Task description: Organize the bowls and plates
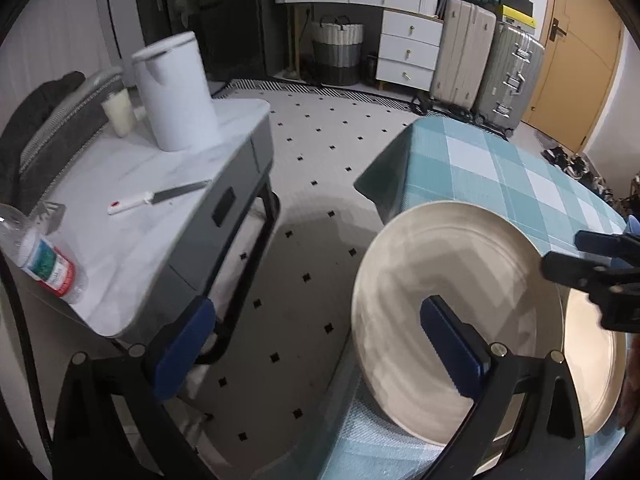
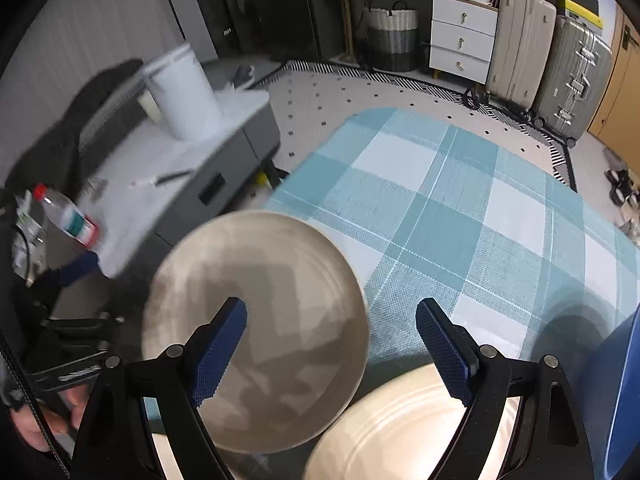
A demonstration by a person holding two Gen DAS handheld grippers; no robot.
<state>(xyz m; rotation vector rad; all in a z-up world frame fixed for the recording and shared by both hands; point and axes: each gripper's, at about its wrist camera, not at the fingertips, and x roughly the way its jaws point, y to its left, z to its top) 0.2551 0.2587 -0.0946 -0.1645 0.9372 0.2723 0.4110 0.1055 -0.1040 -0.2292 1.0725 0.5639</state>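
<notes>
Two beige ceramic plates lie side by side on the teal checked tablecloth (image 2: 460, 208), the nearer plate (image 2: 256, 328) at the table's corner and the second plate (image 2: 404, 424) just beside it. The right gripper (image 2: 332, 344) hangs over them with jaws wide and empty; the left gripper (image 1: 316, 344) likewise gapes, holding nothing. Such plates are likely stiff, glazed, slippery and breakable, so the rim seems the best hold.
</notes>
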